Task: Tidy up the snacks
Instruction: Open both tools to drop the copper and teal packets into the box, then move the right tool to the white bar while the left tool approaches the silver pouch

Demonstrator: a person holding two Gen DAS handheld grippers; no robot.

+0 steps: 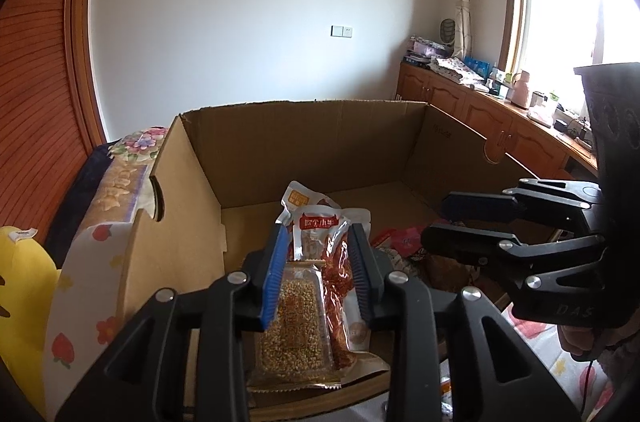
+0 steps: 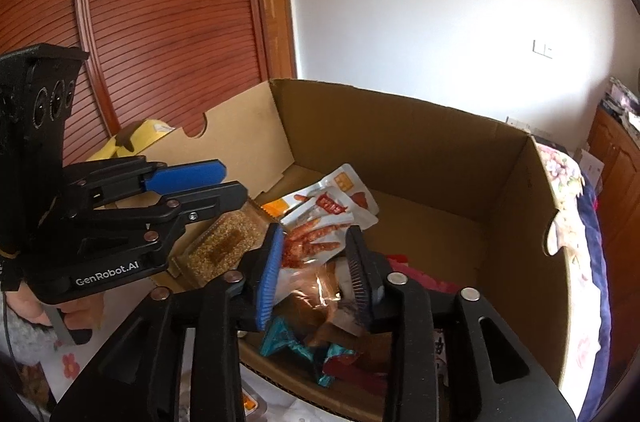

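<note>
An open cardboard box [image 1: 304, 134] holds several snack packets. In the left wrist view my left gripper [image 1: 320, 242] is open over the box's near left corner, above a clear packet of golden grain bar [image 1: 292, 326] and a packet of red chicken feet [image 1: 340, 270]. My right gripper [image 1: 436, 222] comes in from the right, open and empty. In the right wrist view my right gripper [image 2: 316, 242] is open above the chicken feet packet [image 2: 312, 242] and crumpled wrappers [image 2: 316, 302]. My left gripper [image 2: 232, 182] sits at the left, open above the grain bar [image 2: 224, 246].
The box [image 2: 400, 126] stands on a flowered bedspread [image 1: 76, 286]. A yellow plush [image 1: 20, 286] lies at its left. A teal wrapper [image 2: 288, 342] and pink packets [image 1: 408, 240] lie in the box. Wooden louvre doors [image 2: 160, 22] stand behind; cabinets [image 1: 480, 110] run under the window.
</note>
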